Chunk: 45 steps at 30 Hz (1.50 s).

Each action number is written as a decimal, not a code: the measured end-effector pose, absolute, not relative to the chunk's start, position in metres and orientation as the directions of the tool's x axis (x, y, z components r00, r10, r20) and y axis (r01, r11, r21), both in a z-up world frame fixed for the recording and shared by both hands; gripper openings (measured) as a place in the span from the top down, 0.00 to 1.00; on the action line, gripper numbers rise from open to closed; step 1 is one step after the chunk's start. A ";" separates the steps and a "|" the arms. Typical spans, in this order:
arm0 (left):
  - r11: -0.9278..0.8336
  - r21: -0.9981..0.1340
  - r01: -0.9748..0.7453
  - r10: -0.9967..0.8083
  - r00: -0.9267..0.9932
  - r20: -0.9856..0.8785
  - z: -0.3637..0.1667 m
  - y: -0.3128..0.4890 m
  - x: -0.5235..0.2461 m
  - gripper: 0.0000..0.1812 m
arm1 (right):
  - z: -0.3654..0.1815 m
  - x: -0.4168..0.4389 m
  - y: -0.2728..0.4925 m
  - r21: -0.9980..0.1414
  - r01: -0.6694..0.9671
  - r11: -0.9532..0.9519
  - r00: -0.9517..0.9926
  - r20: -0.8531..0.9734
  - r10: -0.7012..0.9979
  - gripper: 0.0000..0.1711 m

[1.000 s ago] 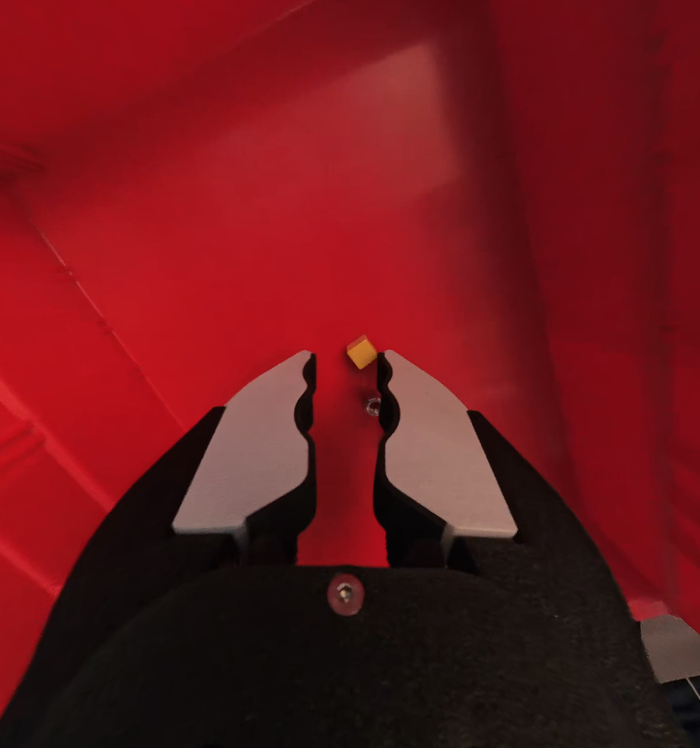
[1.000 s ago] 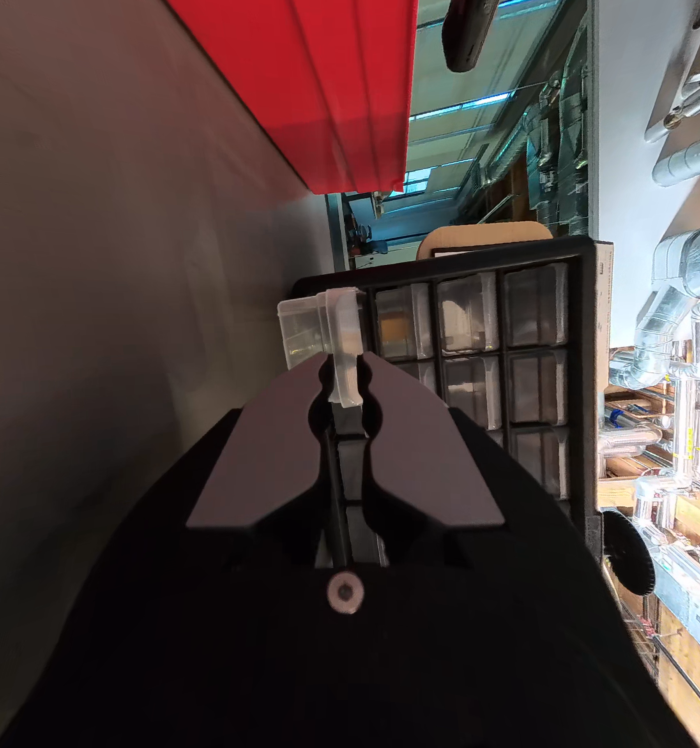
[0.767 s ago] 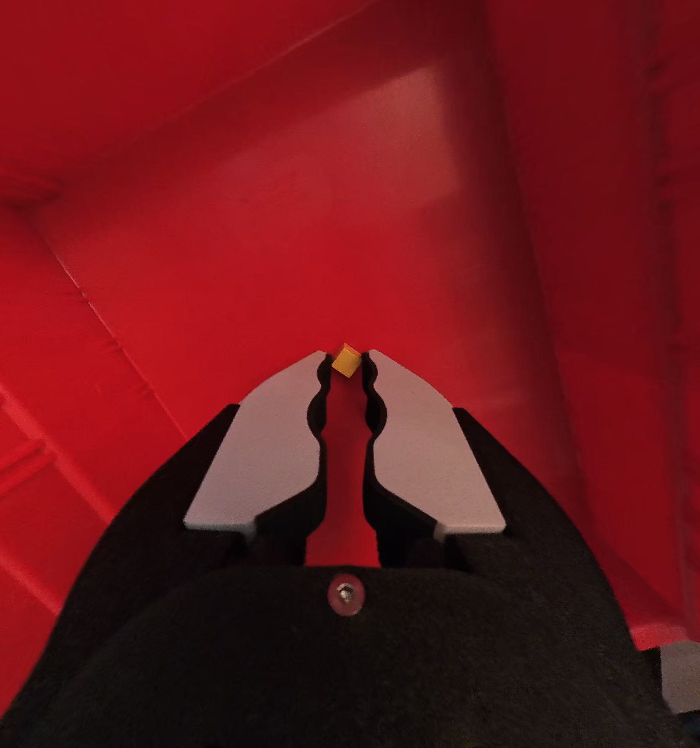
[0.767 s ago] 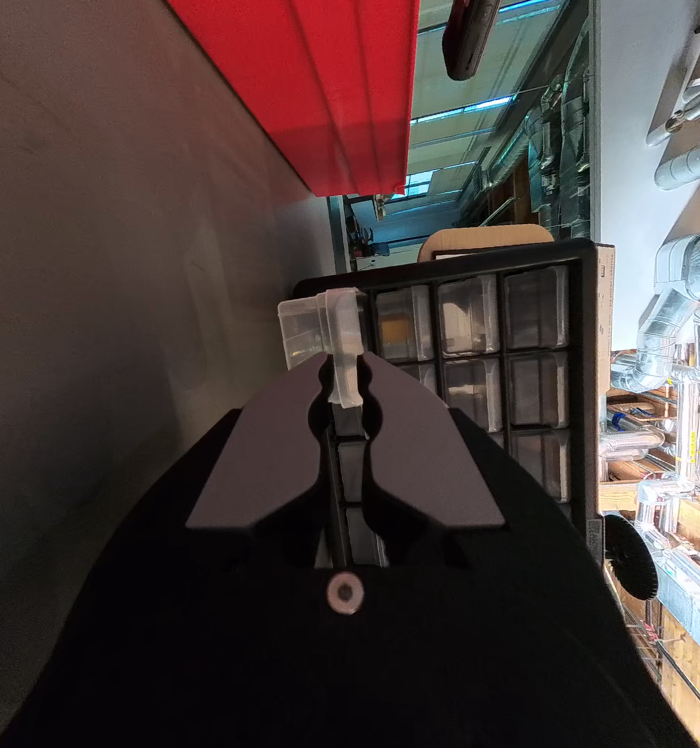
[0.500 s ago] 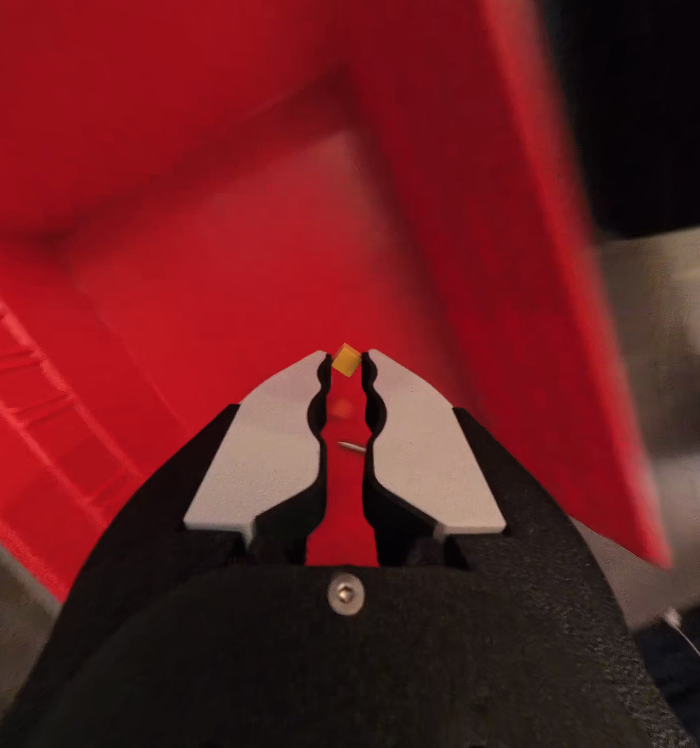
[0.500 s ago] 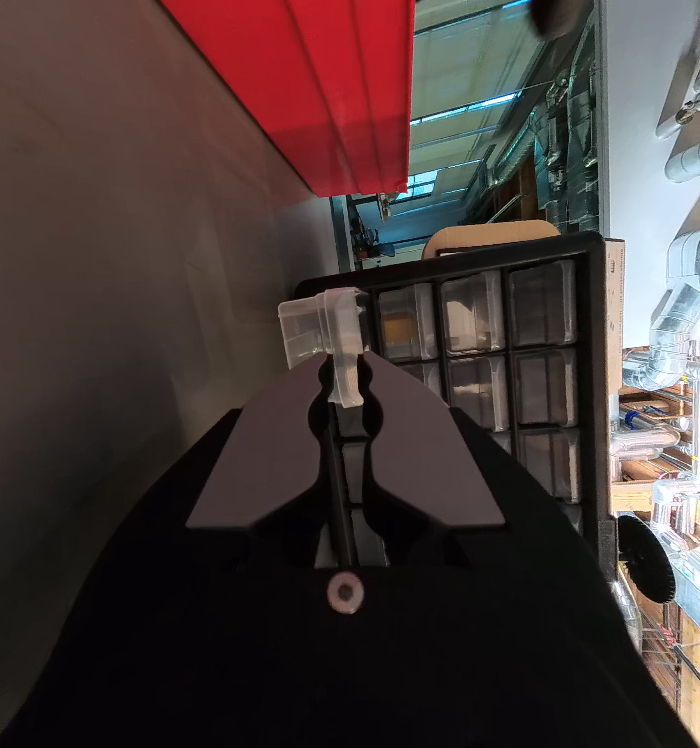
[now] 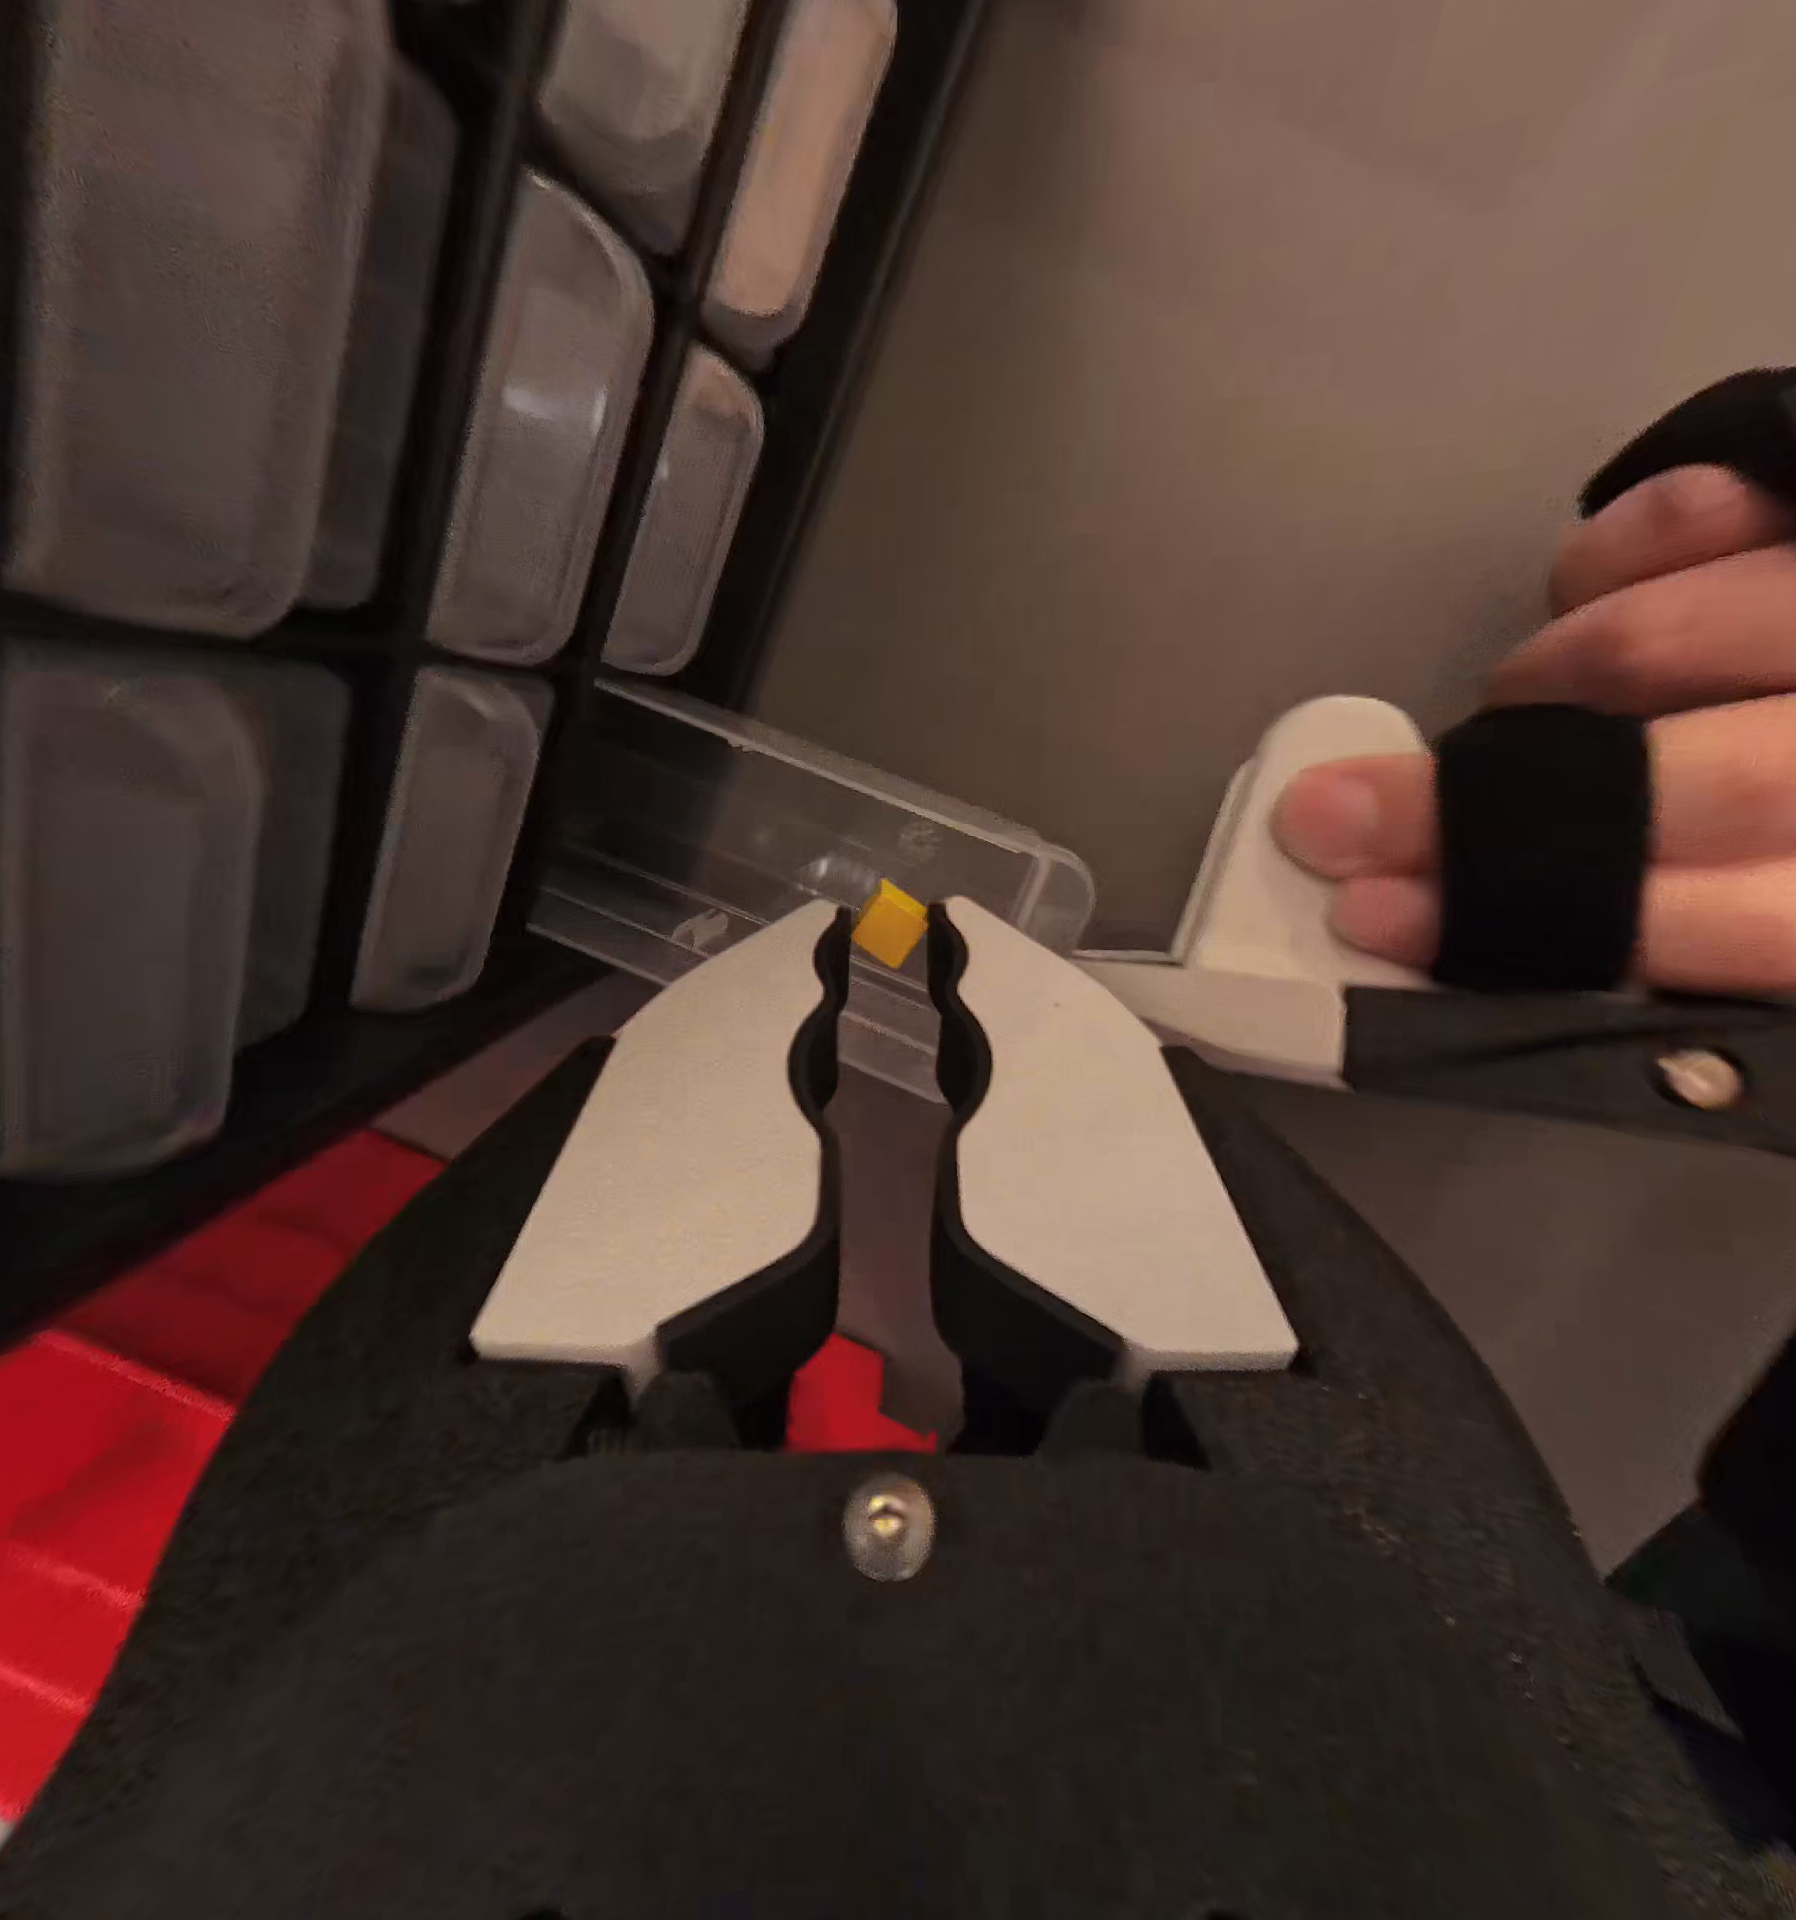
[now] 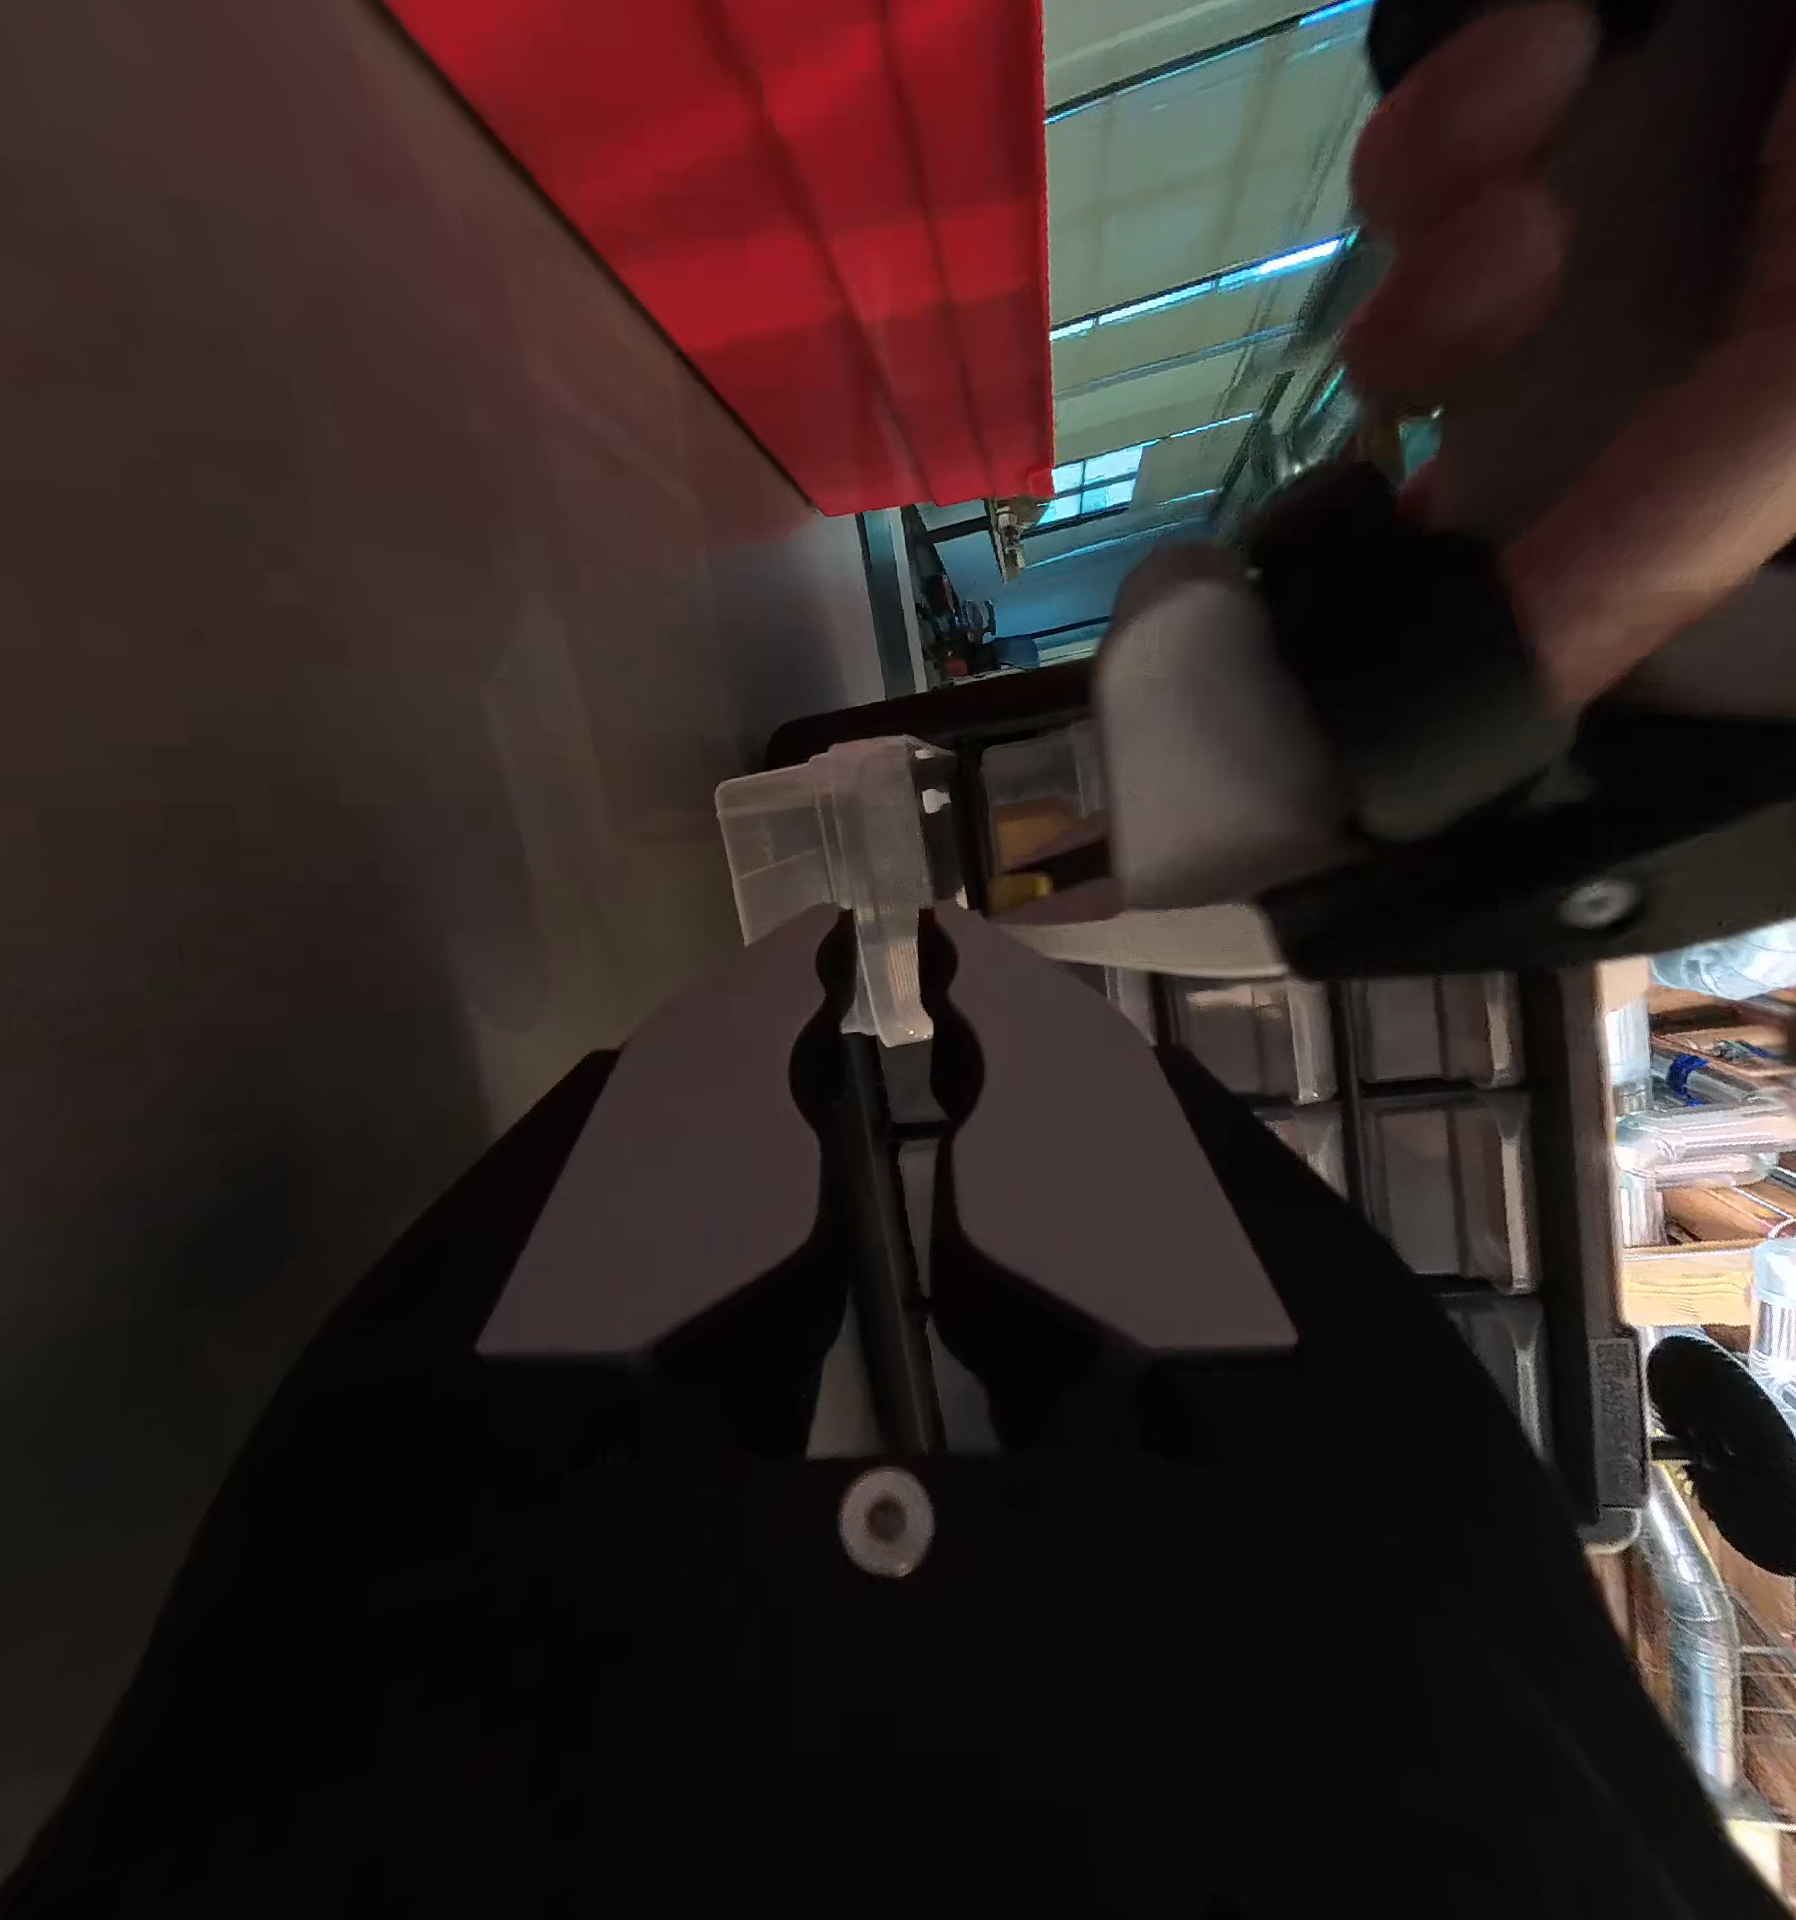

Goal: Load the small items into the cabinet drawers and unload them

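My left gripper [image 7: 889, 916] is shut on a small yellow cube [image 7: 890, 932] and holds it just in front of a clear drawer [image 7: 769, 831] pulled out of the black cabinet [image 7: 354, 644]. My right gripper [image 8: 889, 925] is shut on the handle tab of that clear drawer [image 8: 821, 842], holding it pulled out. In the right wrist view the left gripper [image 8: 1019, 888] comes in from the right, its yellow cube beside the drawer. In the left wrist view the right gripper [image 7: 1133, 956] and a person's hand [image 7: 1621, 769] show at right.
A red bin [image 7: 63, 1475] lies below left of the cabinet; it also shows in the right wrist view [image 8: 852, 239]. The cabinet holds several shut clear drawers [image 8: 1434, 1184]. A grey tabletop [image 7: 1289, 364] surrounds them. Shelves with metal pipes [image 8: 1725, 1143] stand behind. The tips of both grippers are at nearly the same place.
My left gripper closed on the yellow cube in the red bin, lifted it out and carried it to the open drawer. My right gripper kept holding the drawer handle.
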<state>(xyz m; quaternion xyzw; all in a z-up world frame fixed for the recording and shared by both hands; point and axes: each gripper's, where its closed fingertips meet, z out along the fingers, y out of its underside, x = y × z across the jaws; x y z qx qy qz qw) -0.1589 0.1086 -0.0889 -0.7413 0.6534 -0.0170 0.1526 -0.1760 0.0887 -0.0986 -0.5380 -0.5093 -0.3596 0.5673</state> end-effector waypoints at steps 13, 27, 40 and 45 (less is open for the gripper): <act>0.099 0.116 -0.988 -0.974 -0.120 -0.190 -0.131 0.125 -0.171 0.92 | -0.100 -0.177 0.089 -0.268 0.949 0.164 0.241 0.956 0.166 0.93; 0.054 -0.148 -0.988 -0.978 -0.022 -0.208 -0.093 0.120 -0.165 0.86 | -0.106 -0.176 0.091 -0.281 0.946 0.161 0.248 0.948 0.198 0.92; -0.149 -0.452 -0.880 -0.886 0.322 -0.334 -0.013 0.122 -0.304 0.91 | -0.104 -0.171 0.132 -0.207 0.974 0.090 0.201 0.976 0.079 0.92; -0.228 -0.476 -0.849 -0.815 0.434 -0.384 -0.005 0.167 -0.328 0.89 | -0.105 -0.161 0.153 -0.207 0.978 0.036 0.204 0.977 0.066 0.89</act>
